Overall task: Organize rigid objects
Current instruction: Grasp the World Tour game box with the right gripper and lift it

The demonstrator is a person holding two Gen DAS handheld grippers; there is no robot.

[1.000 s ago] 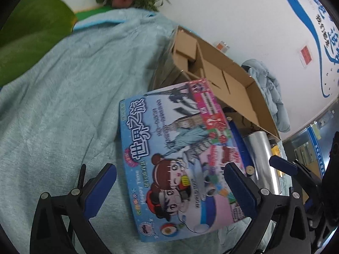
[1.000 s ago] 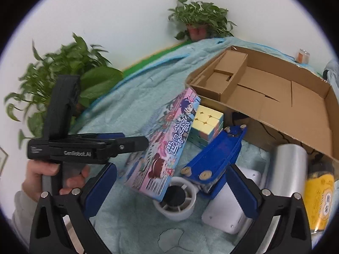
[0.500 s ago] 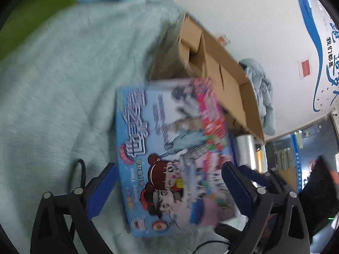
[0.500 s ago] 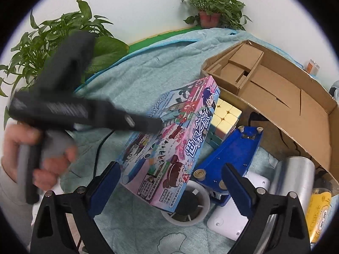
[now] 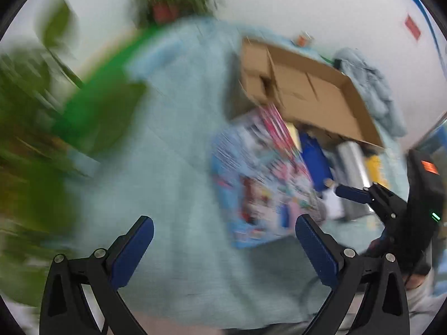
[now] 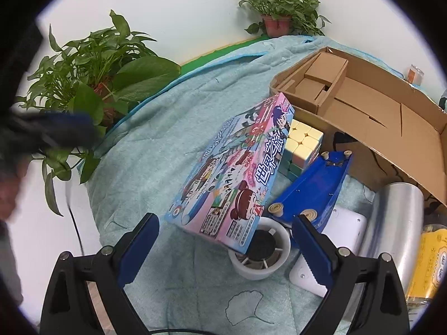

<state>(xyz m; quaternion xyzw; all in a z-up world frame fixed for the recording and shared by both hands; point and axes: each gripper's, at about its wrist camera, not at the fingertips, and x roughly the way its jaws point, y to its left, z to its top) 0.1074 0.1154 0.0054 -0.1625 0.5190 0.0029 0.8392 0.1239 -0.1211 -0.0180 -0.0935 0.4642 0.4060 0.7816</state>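
On the teal quilted surface, the colourful rectangular game box leans on clutter beside the brown cardboard box. Both grippers, left and right, stand apart and empty. Likely next: clamp the game box and lift it in.

Surface: teal quilted blanket.
Resting on it: cardboard tray, white cup, silver roll, white box.
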